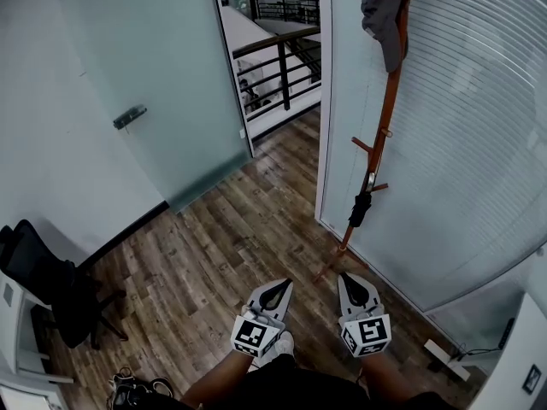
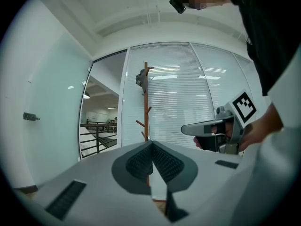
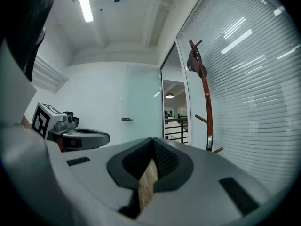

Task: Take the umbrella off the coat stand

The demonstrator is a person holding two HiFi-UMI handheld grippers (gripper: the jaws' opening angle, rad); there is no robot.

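Observation:
A reddish-brown wooden coat stand [image 1: 386, 126] stands against the blinded glass wall at right. A small folded black umbrella [image 1: 361, 209] hangs from a low peg on it. A grey cap [image 1: 386, 11] hangs at its top. My left gripper [image 1: 272, 295] and right gripper [image 1: 355, 289] are side by side, pointing level at the stand's foot and well short of it. Both are shut with nothing between the jaws. The left gripper view shows the stand [image 2: 146, 107] ahead, past my left gripper [image 2: 152, 145]. In the right gripper view the stand [image 3: 206, 102] rises beyond my right gripper [image 3: 153, 142].
A frosted glass door [image 1: 162, 75] with a handle [image 1: 128, 118] stands open at left. Beyond the doorway is a dark railing [image 1: 282, 58]. A black office chair [image 1: 51, 289] is at the lower left. A white power strip [image 1: 446, 359] lies on the wood floor at right.

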